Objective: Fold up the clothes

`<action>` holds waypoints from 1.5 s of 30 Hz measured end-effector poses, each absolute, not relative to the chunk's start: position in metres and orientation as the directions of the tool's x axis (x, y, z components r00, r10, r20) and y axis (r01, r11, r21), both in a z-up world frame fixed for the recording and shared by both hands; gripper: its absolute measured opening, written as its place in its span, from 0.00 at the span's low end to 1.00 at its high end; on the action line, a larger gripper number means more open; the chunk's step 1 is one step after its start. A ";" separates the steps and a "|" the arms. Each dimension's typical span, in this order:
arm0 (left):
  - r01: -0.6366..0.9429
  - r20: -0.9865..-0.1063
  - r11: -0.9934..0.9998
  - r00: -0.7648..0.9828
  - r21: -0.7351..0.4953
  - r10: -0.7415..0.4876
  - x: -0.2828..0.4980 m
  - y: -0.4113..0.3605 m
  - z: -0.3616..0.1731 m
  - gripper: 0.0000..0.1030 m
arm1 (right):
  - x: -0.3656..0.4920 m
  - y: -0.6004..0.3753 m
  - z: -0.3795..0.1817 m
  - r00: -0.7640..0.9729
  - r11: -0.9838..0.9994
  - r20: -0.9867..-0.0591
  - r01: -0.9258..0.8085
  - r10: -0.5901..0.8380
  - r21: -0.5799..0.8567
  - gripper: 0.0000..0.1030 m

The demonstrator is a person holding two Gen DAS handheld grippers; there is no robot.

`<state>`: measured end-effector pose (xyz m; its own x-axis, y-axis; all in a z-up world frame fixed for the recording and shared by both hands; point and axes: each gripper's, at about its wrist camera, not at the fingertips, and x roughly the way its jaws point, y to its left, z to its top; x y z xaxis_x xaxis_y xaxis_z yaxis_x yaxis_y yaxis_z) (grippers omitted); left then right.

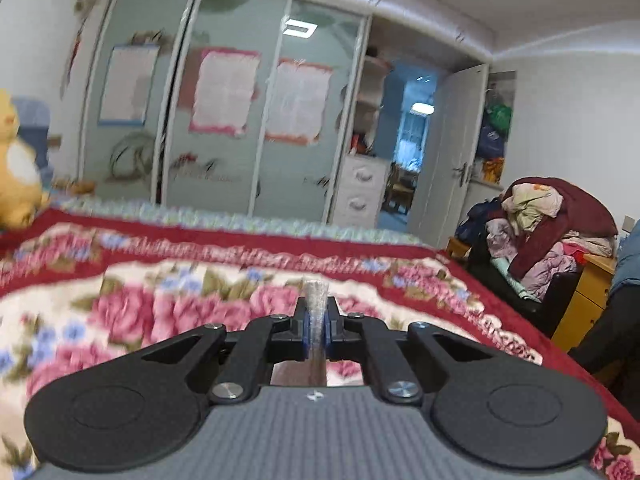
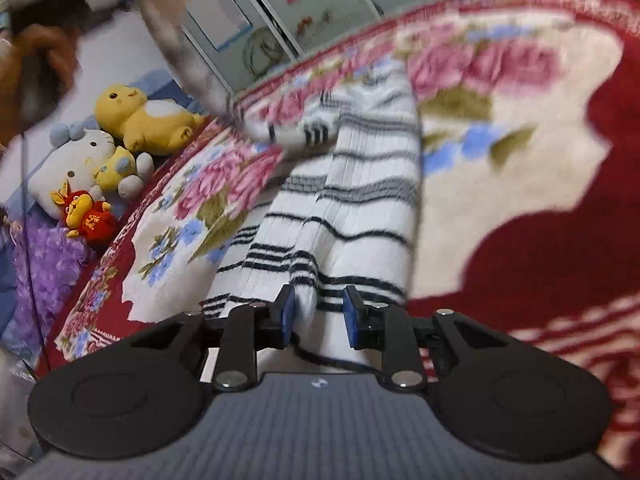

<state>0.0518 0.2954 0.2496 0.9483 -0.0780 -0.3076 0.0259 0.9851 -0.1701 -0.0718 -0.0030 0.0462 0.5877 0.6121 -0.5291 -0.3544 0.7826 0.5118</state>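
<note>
A white garment with black stripes (image 2: 360, 200) lies lengthwise on the floral blanket (image 2: 500, 168). My right gripper (image 2: 319, 312) is open at the garment's near edge, and a ridge of the cloth rises between its blue pads (image 2: 287, 312) without being pinched. One blurred part of the garment (image 2: 188, 56) stretches up from the bed toward the upper left, where a hand (image 2: 28, 64) holds the other gripper. In the left wrist view my left gripper (image 1: 316, 316) is shut on a thin strip of pale cloth (image 1: 315, 292), raised above the blanket (image 1: 160, 312).
Several plush toys (image 2: 132, 116) sit at the head of the bed beside a purple cover (image 2: 44, 256). A chair piled with clothes (image 1: 536, 232) stands beyond the bed's right side, near a wooden cabinet (image 1: 588, 292). Sliding wardrobe doors (image 1: 224, 112) and an open door (image 1: 452, 140) fill the far wall.
</note>
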 end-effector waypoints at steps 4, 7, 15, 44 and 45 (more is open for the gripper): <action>-0.025 -0.360 0.976 0.931 -0.218 -0.056 0.038 0.320 0.224 0.10 | -0.118 -0.012 0.066 0.599 0.782 -0.503 -0.479 0.623 0.399 0.53; -0.111 -0.430 0.949 0.903 -0.296 -0.028 0.017 0.344 0.197 0.19 | -0.144 -0.007 0.068 0.591 0.782 -0.516 -0.525 0.619 0.337 0.56; -0.445 -0.634 0.734 0.773 -0.514 0.025 -0.107 0.428 0.124 0.61 | -0.174 -0.031 0.042 0.626 0.838 -0.557 -0.416 0.546 0.354 0.57; 0.121 -0.715 0.854 0.495 -0.507 -0.494 -0.122 0.167 0.066 0.07 | -0.213 -0.101 0.003 0.732 0.746 -0.412 -0.194 0.543 0.637 0.65; 0.083 -0.750 0.875 0.481 -0.477 -0.454 -0.123 0.169 0.055 0.08 | -0.213 -0.100 0.003 0.731 0.746 -0.412 -0.196 0.544 0.636 0.65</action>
<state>-0.1227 0.1695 0.0554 0.4812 -0.4543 -0.7497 0.0835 0.8751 -0.4767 -0.2128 -0.1005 0.0027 0.7313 0.5437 -0.4119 -0.1962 0.7460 0.6364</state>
